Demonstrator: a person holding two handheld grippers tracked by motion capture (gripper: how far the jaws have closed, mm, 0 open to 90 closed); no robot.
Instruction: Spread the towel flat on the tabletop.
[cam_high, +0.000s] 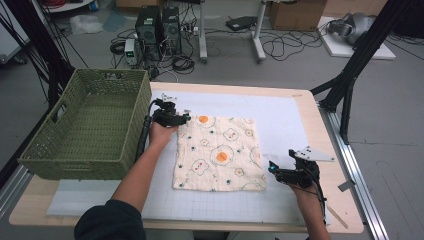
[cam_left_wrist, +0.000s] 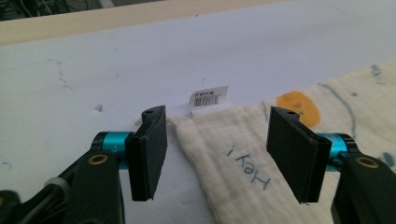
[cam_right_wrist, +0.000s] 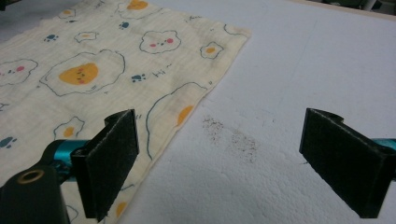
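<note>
- Up front, the cloth lies flat on the white mat, with bare mat along its far and right edges; the green basket stands close at the left.
- Left gripper straddles the cloth's far-left corner, jaws parted and not pressing it.
- Right gripper rests released at the cloth's near-right corner.
- "Hey!" is printed beside a barcode label.
</note>
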